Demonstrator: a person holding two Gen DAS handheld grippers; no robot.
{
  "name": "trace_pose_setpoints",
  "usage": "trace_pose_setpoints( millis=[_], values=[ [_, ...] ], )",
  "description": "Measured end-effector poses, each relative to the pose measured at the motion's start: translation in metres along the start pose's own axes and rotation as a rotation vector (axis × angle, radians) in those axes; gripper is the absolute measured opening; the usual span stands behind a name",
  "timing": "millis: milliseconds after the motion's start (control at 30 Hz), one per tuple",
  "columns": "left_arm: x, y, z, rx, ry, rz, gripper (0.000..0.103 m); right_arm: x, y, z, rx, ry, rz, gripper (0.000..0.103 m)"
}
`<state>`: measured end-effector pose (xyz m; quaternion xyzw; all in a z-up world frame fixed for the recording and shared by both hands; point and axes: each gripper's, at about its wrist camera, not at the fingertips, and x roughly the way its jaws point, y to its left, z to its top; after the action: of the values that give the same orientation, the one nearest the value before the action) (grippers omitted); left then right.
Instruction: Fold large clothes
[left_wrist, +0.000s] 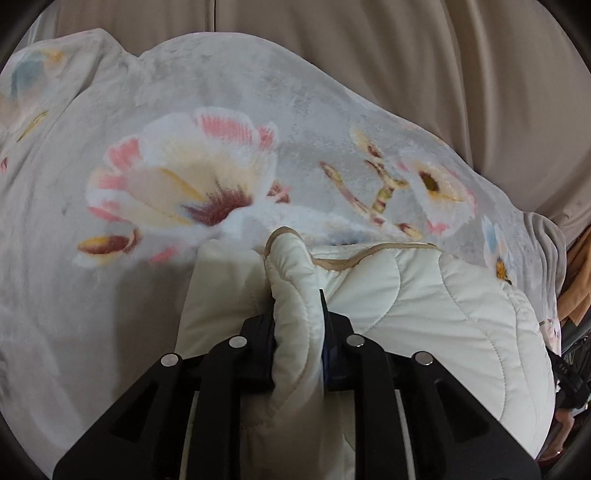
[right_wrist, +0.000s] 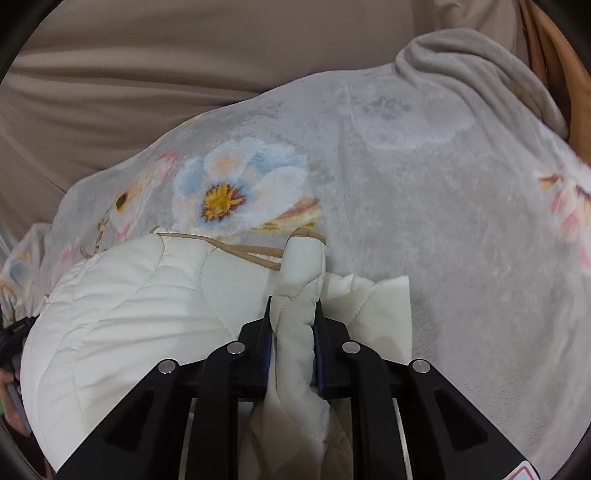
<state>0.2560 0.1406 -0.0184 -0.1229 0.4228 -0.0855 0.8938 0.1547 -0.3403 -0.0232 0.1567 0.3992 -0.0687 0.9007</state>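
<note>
Cream quilted jacket (left_wrist: 424, 314) lies bunched on the floral fleece blanket (left_wrist: 184, 92), and both tools already grip it. The left gripper (left_wrist: 297, 314) is pinched nearly closed on a tan-piped edge fold; the right gripper (right_wrist: 293, 314) is clamped likewise on another bunched edge, possibly the same hem, though the bulge hides the link. To fold cleanly, lift both corners together, keep the span between them taut, and lay it over evenly without dragging the blanket.
</note>
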Motion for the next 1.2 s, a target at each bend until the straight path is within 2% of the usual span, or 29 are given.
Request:
trace_pose_setpoints(
  millis=[67, 100, 133, 167, 233, 300, 400, 500, 600, 800, 833, 867, 933, 967, 1067, 1133, 1200],
  values=[
    [-0.008, -0.002, -0.001, 0.007, -0.011, 0.023, 0.028, -0.01, 0.002, 0.001, 0.003, -0.016, -0.033, 0.021],
    [-0.017, -0.002, -0.002, 0.004, -0.025, 0.04, 0.033, -0.025, 0.002, 0.001, 0.022, -0.054, -0.046, 0.024],
    [-0.032, -0.001, -0.004, -0.005, -0.056, 0.06, 0.047, -0.039, 0.0, 0.001, 0.038, -0.096, -0.045, 0.028],
    [-0.047, 0.0, -0.008, -0.007, -0.086, 0.061, 0.053, -0.058, 0.001, 0.0, 0.046, -0.149, -0.042, 0.031],
    [-0.076, 0.001, -0.018, 0.006, -0.144, 0.047, 0.054, -0.093, 0.013, -0.005, 0.019, -0.231, -0.039, 0.032],
    [-0.107, -0.004, -0.03, 0.03, -0.187, 0.042, 0.056, -0.116, 0.036, -0.011, -0.04, -0.26, 0.031, 0.032],
    [-0.127, -0.019, -0.055, 0.067, -0.186, 0.029, 0.06, -0.126, 0.096, -0.03, -0.191, -0.231, 0.132, 0.032],
    [-0.126, -0.021, -0.076, 0.046, -0.151, 0.018, 0.06, -0.105, 0.156, -0.057, -0.32, -0.136, 0.218, 0.025],
    [-0.125, -0.01, -0.092, -0.002, -0.129, 0.02, 0.06, -0.077, 0.195, -0.074, -0.395, -0.077, 0.204, 0.02],
    [-0.139, 0.032, -0.118, -0.106, -0.127, 0.017, 0.06, -0.021, 0.207, -0.08, -0.381, 0.033, 0.19, 0.019],
    [-0.143, 0.037, -0.121, -0.12, -0.128, 0.03, 0.063, -0.015, 0.207, -0.082, -0.383, 0.045, 0.192, 0.019],
    [-0.148, 0.041, -0.125, -0.133, -0.133, 0.052, 0.071, -0.009, 0.206, -0.085, -0.387, 0.049, 0.187, 0.019],
    [-0.152, 0.051, -0.131, -0.155, -0.143, 0.059, 0.074, -0.007, 0.208, -0.091, -0.403, 0.039, 0.182, 0.019],
    [-0.149, 0.055, -0.134, -0.169, -0.122, 0.056, 0.074, -0.008, 0.209, -0.094, -0.412, 0.032, 0.178, 0.019],
    [-0.128, 0.061, -0.138, -0.22, -0.04, -0.007, 0.074, -0.013, 0.209, -0.09, -0.401, 0.041, 0.179, 0.019],
    [-0.12, 0.061, -0.141, -0.254, -0.008, -0.076, 0.075, -0.024, 0.209, -0.083, -0.375, 0.035, 0.207, 0.016],
    [-0.113, 0.061, -0.141, -0.287, 0.008, -0.132, 0.08, -0.033, 0.212, -0.078, -0.367, 0.024, 0.232, 0.016]
  ],
)
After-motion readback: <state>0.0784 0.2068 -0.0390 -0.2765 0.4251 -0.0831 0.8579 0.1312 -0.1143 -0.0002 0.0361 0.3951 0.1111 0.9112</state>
